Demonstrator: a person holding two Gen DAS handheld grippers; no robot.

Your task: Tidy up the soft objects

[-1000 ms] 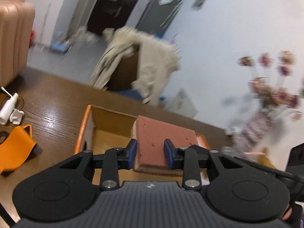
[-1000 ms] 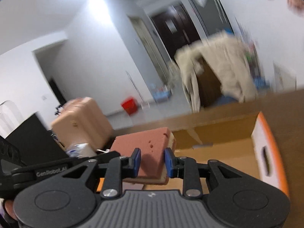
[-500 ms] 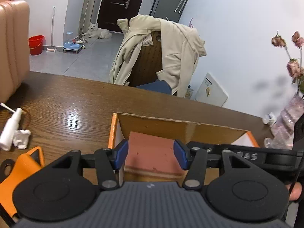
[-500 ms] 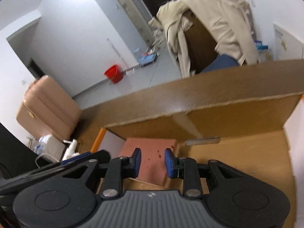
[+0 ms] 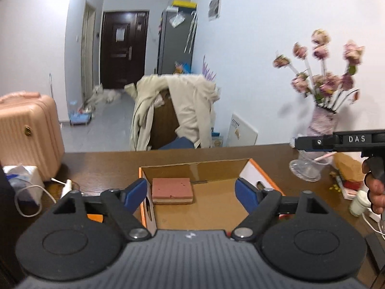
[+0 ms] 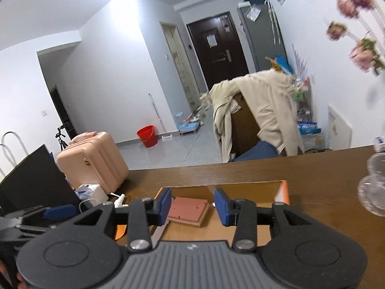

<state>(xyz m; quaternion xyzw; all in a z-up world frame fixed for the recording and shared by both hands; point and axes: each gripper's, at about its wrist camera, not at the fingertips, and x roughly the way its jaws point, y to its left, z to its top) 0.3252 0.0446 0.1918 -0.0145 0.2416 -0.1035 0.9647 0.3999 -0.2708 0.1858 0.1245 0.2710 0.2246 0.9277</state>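
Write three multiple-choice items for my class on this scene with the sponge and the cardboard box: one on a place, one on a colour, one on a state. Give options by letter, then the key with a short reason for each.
1. Where does the sponge lie?
A. On the bare table beside the box
B. Inside the cardboard box, near its far left corner
C. Between the pads of a gripper

2. What colour is the sponge's top face?
A. Reddish pink
B. Bright green
C. Dark blue

3. How does the left gripper stand?
A. Clamped on the sponge
C. Clamped on the box wall
B. Jaws apart, holding nothing

Key: 1 B, the sponge rests on the box floor by the back wall in both views. 2 A, its top is reddish pink over a tan layer. 3 B, its jaws are opening, its blue pads clear of the sponge; the right gripper is opening too, with nothing between its pads.
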